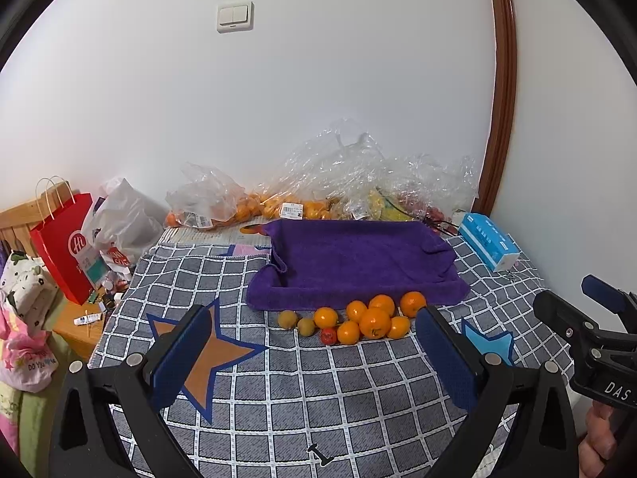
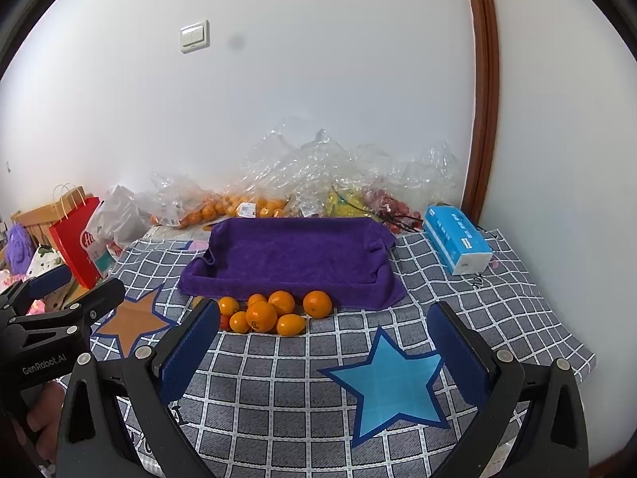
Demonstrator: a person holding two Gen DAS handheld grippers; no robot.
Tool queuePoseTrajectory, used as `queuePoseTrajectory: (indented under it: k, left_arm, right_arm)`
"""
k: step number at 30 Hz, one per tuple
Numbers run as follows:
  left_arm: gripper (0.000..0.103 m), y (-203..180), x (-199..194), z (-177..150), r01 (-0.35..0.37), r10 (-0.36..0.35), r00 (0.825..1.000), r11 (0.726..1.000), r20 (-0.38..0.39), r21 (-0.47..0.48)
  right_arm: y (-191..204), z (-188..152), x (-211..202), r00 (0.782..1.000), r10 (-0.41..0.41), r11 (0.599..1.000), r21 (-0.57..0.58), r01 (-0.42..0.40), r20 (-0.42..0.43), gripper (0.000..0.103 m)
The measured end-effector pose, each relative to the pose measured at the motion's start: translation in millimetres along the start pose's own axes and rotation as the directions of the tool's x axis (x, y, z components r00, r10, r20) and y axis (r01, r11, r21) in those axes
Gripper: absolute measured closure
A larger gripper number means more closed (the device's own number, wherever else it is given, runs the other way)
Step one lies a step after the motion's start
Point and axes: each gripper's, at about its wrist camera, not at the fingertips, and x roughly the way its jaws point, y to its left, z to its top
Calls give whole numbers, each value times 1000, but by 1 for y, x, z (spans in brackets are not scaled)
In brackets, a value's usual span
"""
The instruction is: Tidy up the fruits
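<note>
Both my left claw and right claw hang wide open and empty above the checked cloth, with the pile of oranges ahead, touching the purple towel tray's front edge.

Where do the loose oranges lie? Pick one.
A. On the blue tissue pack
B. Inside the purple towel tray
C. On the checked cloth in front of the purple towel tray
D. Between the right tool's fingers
C: the oranges sit on the checked cloth, just before the purple towel tray.
</note>
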Motion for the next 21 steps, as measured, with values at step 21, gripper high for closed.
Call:
queuePoseTrajectory:
  k: [21]
  left_arm:
    - [0,0,-1,0,-1,1,1000,1000,2,0]
  right_arm:
    - [3,-2,-1,1000,5,1000,-7,-5,8,0]
